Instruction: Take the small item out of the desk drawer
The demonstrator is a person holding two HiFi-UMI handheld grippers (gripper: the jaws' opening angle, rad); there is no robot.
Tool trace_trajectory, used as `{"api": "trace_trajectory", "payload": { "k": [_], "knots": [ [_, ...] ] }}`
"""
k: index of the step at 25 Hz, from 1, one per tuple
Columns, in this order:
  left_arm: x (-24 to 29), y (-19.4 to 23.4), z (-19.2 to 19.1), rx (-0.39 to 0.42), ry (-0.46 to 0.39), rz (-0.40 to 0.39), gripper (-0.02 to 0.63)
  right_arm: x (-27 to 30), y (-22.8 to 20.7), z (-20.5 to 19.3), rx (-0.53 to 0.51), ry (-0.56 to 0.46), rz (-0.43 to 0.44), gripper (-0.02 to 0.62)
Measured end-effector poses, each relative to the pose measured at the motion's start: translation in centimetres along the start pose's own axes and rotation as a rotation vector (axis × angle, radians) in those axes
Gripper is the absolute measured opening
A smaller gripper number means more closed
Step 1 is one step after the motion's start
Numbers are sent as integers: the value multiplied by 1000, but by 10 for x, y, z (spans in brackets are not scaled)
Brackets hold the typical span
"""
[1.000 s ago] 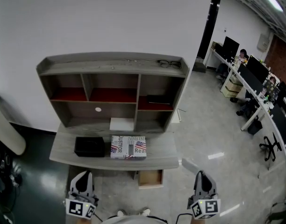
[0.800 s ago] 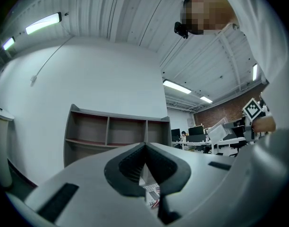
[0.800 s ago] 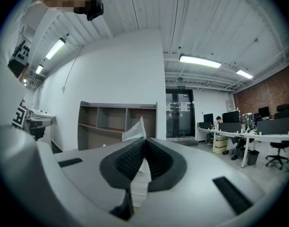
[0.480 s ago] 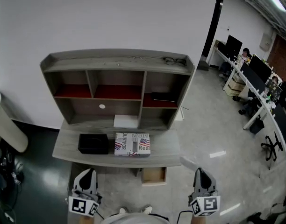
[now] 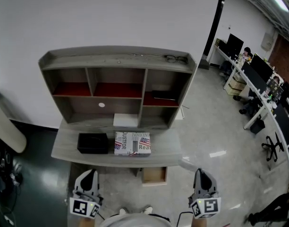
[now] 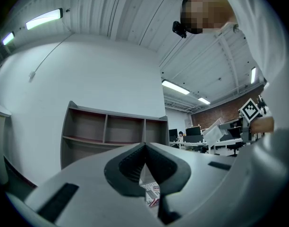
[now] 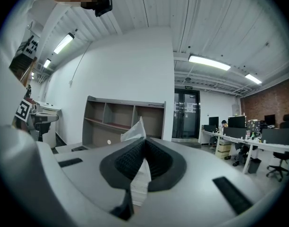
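Right hand-held gripper (image 7: pixel 143 143) clamped on the small white item (image 7: pixel 134 129), well clear of the open drawer (image 5: pixel 154 175) under the table (image 5: pixel 165 151). Left hand-held gripper (image 6: pixel 145 148) closed, empty. Removal apparently complete.

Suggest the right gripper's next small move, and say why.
Probably carry the right gripper forward and set the small white item down on the bare desk top. Its jaws are shut on the item, which is already clear of the open drawer, and both grippers sit short of the desk. The left gripper is shut and empty, so it could close the drawer afterwards.
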State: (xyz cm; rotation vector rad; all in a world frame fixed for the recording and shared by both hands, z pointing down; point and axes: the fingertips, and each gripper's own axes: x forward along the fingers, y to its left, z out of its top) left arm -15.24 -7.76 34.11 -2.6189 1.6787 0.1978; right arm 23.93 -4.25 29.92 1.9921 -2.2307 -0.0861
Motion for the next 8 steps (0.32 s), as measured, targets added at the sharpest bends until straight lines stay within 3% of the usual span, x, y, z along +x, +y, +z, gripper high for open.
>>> {"api": "trace_trajectory", "payload": {
  "k": [8],
  "knots": [
    [4, -1, -4, -3, 2, -3, 18, 4, 0, -1, -4, -1, 7, 23]
  ]
}}
